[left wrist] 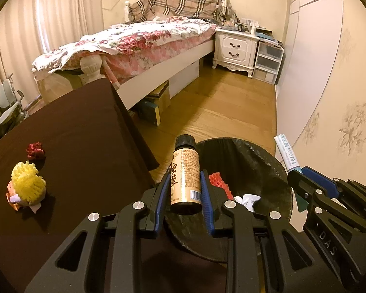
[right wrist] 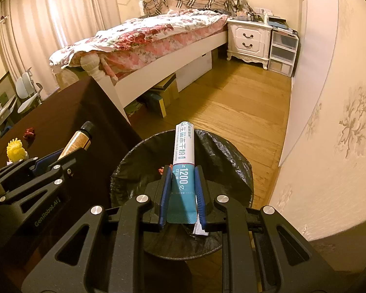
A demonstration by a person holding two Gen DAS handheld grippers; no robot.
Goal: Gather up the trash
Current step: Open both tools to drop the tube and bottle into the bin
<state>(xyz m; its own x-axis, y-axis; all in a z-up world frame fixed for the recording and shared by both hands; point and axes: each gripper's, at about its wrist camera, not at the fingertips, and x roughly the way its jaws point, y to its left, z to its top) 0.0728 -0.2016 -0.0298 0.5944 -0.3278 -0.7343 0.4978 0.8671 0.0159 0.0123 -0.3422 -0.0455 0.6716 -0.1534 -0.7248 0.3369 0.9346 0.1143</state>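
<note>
Left wrist view: my left gripper [left wrist: 186, 188] clamped on the small brown bottle [left wrist: 185, 175], held over the near rim of the black-lined bin [left wrist: 263, 171]. Red and white scraps already inside. Yellow foam net [left wrist: 28, 183] and red wad [left wrist: 35, 150] still on the brown table [left wrist: 85, 131].

Right wrist view: my right gripper [right wrist: 183, 190] pinching the teal sachet [right wrist: 184, 161], squarely above the bin [right wrist: 222, 151]. Drop stage, I judge. Next: release both, bottle further in first.
</note>
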